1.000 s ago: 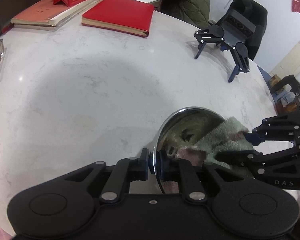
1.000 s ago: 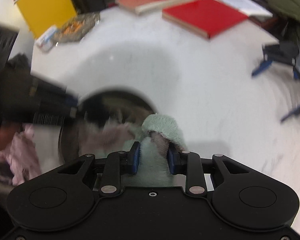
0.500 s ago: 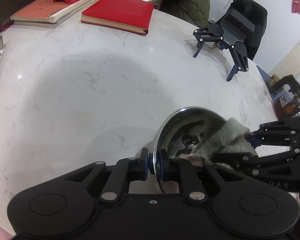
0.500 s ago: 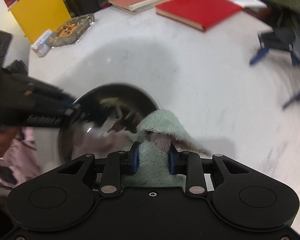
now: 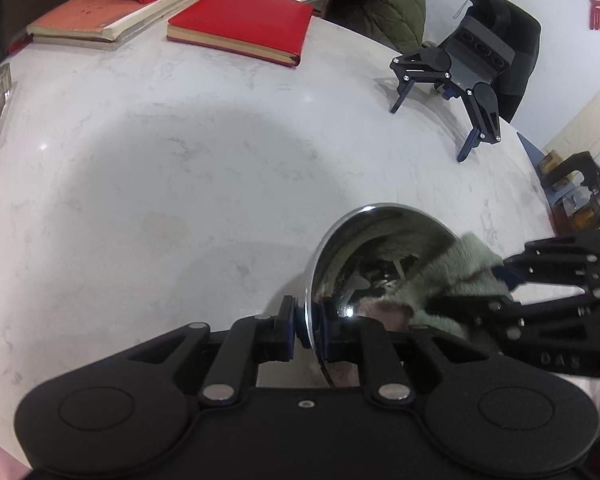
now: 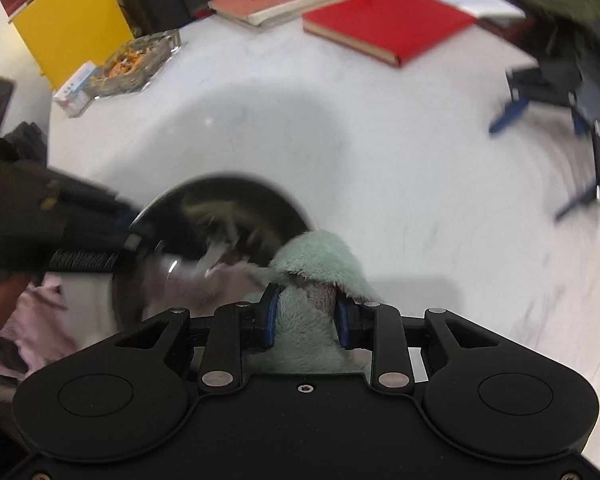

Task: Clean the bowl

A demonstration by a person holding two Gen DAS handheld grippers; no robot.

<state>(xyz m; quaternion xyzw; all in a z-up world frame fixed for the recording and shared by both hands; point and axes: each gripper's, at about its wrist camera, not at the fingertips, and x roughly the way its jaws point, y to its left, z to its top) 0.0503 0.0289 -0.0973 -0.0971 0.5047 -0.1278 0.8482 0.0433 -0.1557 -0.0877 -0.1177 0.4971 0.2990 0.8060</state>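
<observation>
Bowl (image 5: 374, 264): steel, mirror-bright, tilted on its side on the white marble bench (image 5: 160, 184), at about 5 o'clock in my left wrist view. My left gripper (image 5: 309, 328) has its jaws pinched on the bowl's rim, one pad on each face. My right gripper (image 6: 306, 312) has its jaws clamped on a pale green cloth (image 6: 320, 264), which reaches into the bowl's opening. The right wrist view is motion-blurred. A red book (image 5: 244, 26) lies at 12 o'clock; a spare black gripper (image 5: 456, 76) stands at 2 o'clock.
</observation>
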